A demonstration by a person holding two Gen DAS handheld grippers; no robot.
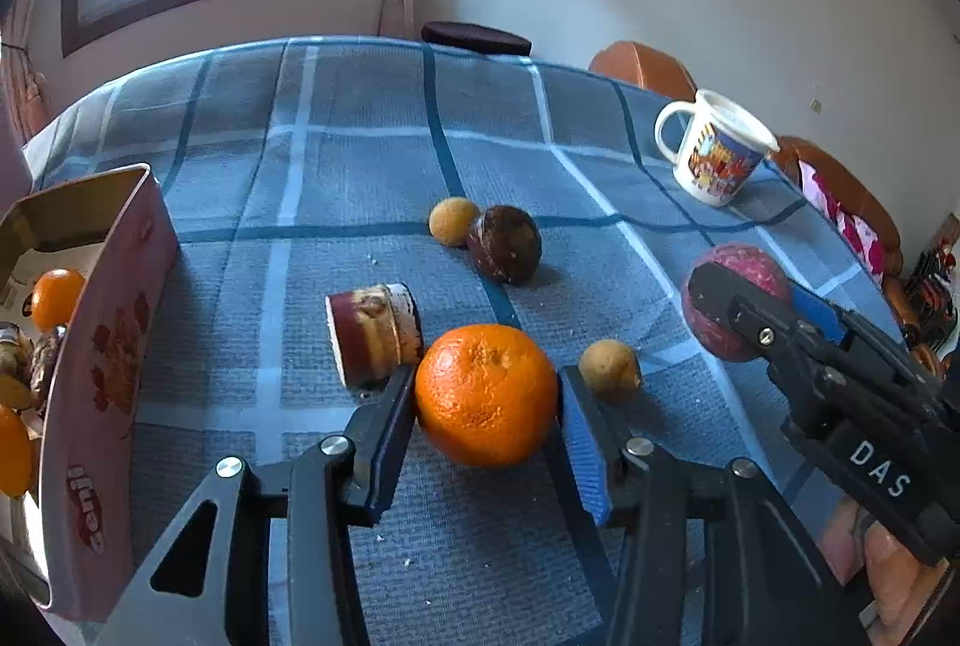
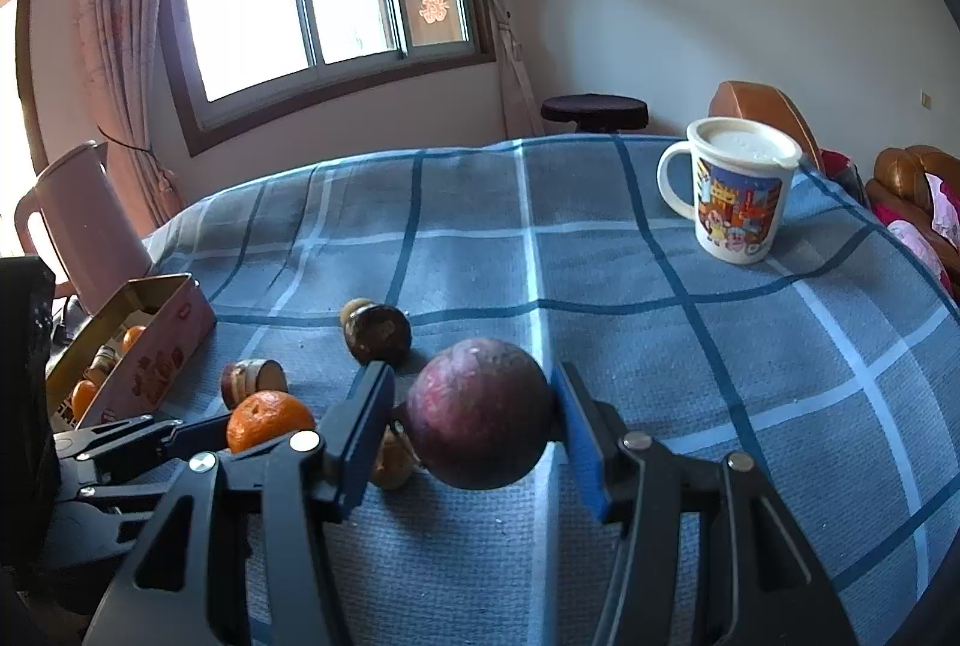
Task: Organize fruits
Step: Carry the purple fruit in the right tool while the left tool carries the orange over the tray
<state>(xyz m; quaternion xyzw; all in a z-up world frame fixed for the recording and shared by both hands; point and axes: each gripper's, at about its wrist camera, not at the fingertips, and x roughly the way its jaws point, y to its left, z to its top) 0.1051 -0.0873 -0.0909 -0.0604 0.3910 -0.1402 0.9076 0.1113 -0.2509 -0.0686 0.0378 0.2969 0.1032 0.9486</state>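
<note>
Blue checked tablecloth (image 1: pixel 372 154) covers the whole table we're working on. Off to our left sits the pink open tin box (image 1: pixel 114 346) with a few oranges already inside. Our right gripper (image 2: pixel 474 412) is clamped on the round dark purple fruit (image 2: pixel 480 412), holding it just clear of the cloth, looks like. Our left gripper (image 1: pixel 486 400) has both pads snug against the bright orange mandarin (image 1: pixel 486 394), near the table's front edge.

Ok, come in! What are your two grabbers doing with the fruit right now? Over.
Left gripper shut on orange. Right gripper shut on purple fruit. Pink box open at left, oranges already inside. Path to it looks clear.
</note>
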